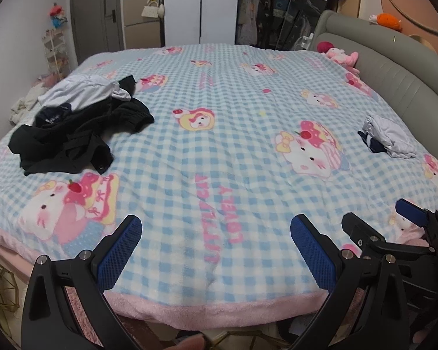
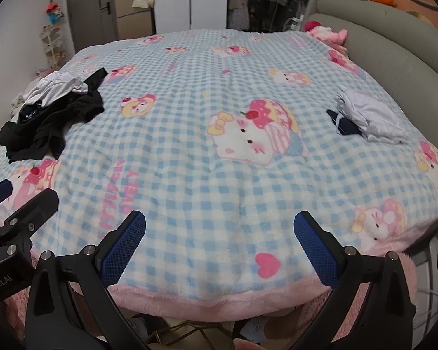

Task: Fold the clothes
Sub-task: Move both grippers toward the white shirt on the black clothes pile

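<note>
A heap of unfolded black clothes (image 1: 73, 137) with a white garment (image 1: 81, 92) on top lies at the bed's far left; the heap also shows in the right wrist view (image 2: 52, 122). A folded pale grey and navy stack (image 1: 389, 137) sits at the right near the headboard, also in the right wrist view (image 2: 370, 121). My left gripper (image 1: 216, 233) is open and empty above the bed's near edge. My right gripper (image 2: 219, 229) is open and empty beside it, and shows in the left wrist view (image 1: 394, 215).
A blue checked cartoon blanket (image 1: 219, 116) with a pink hem covers the bed. A grey padded headboard (image 1: 394, 67) curves along the right. A pink plush toy (image 1: 340, 55) lies at the far right corner. Wardrobes, a door and shelves stand behind.
</note>
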Motion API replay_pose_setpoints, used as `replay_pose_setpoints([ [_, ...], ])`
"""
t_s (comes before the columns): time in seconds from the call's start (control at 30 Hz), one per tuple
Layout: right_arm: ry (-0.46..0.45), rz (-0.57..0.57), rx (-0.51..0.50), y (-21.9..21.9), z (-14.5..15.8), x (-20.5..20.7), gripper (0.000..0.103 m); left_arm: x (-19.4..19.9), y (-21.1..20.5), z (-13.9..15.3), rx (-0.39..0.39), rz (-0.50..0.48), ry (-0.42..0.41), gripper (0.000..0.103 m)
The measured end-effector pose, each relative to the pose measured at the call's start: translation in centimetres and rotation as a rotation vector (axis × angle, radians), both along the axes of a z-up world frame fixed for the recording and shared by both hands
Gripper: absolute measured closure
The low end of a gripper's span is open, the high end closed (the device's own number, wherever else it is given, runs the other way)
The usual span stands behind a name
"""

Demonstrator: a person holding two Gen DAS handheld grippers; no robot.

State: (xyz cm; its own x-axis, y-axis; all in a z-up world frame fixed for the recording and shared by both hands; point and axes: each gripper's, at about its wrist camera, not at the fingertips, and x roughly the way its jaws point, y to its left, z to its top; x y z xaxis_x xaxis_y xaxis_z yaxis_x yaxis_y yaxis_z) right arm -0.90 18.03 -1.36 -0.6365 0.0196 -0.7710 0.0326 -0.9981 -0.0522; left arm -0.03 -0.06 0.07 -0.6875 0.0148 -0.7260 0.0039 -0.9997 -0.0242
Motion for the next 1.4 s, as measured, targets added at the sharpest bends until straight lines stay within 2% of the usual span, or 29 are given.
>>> replay_pose_setpoints([
  [0.13, 0.003, -0.017, 0.014, 0.0, -0.1, -0.3, 0.0, 1.1, 0.9, 0.1, -0.036, -0.003, 0.034, 0.0],
  [0.2, 0.029, 0.015, 0.08, -2.1, 0.9, -0.7, 0.0, 0.4, -0.2, 0.1, 0.029, -0.014, -0.003, 0.0],
  [0.3, 0.039, 0.07, 0.006, -1.1, 0.9, -0.9, 0.0, -0.7, -1.5, -0.1, 0.106, -0.036, -0.028, 0.0],
  [0.47, 0.047, 0.183, -0.092, -2.3, 1.6, -2.0, 0.0, -1.4, -4.9, 0.8, 0.194, -0.038, 0.004, 0.0],
  [0.57, 0.049, 0.247, -0.141, -3.6, 2.1, -2.9, 0.0, -1.9, -7.4, 1.3, 0.18, 0.032, 0.025, 0.0],
  [0.7, 0.043, 0.308, -0.201, -7.7, 2.4, -5.5, 0.0, -2.9, -10.9, 1.6, 0.163, 0.115, 0.034, 0.002],
  [0.77, 0.038, 0.351, -0.2, -10.3, 2.3, -7.0, 0.0, -3.6, -12.9, 1.4, 0.156, 0.147, 0.03, 0.01],
  [0.87, 0.029, 0.404, -0.172, -14.1, 2.0, -9.1, 0.0, -4.7, -15.8, 1.2, 0.145, 0.196, 0.023, 0.015],
  [1.03, 0.01, 0.454, -0.14, -19.3, 1.4, -12.2, 0.003, -6.7, -20.0, 0.5, 0.143, 0.267, 0.017, 0.016],
  [1.23, 0.02, 0.5, -0.139, -24.7, 2.3, -16.9, 0.003, -10.4, -25.2, 0.1, 0.177, 0.35, 0.031, 0.017],
  [1.3, 0.028, 0.515, -0.127, -26.9, 2.4, -18.9, 0.003, -12.2, -26.9, 0.0, 0.179, 0.371, 0.034, 0.02],
  [1.4, 0.04, 0.53, -0.101, -30.1, 2.3, -21.8, 0.003, -15.3, -29.9, -0.8, 0.188, 0.398, 0.02, 0.036],
])
